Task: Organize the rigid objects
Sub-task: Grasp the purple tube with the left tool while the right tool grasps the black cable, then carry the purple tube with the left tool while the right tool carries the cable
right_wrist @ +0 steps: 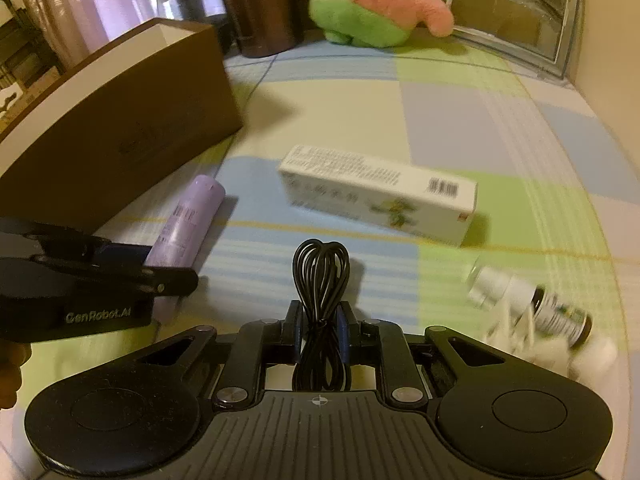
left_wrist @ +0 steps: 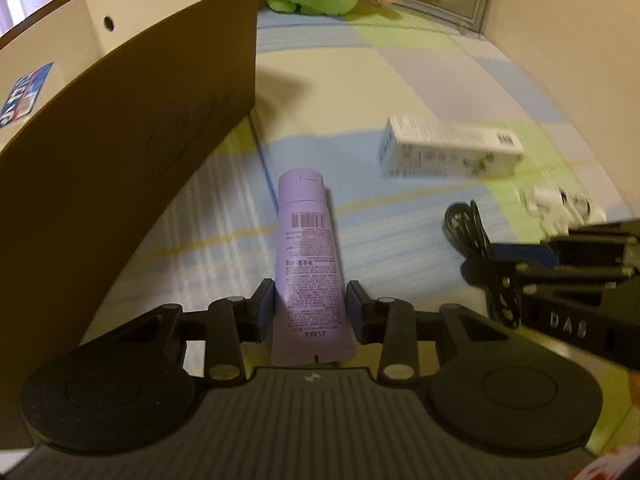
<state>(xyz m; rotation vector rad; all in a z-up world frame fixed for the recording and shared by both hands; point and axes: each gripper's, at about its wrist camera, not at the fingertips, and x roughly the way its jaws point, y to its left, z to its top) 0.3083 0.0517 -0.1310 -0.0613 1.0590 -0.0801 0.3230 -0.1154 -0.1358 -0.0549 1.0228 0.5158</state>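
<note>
- left wrist view: the left gripper (left_wrist: 311, 308) squeezes the purple tube (left_wrist: 308, 256) in the middle of the frame, beside the brown box (left_wrist: 132, 152) on the left.
- right wrist view: the right gripper (right_wrist: 319, 326) is clamped on the black cable (right_wrist: 320, 280) low in the middle; the white carton (right_wrist: 380, 196) lies above it.
</note>
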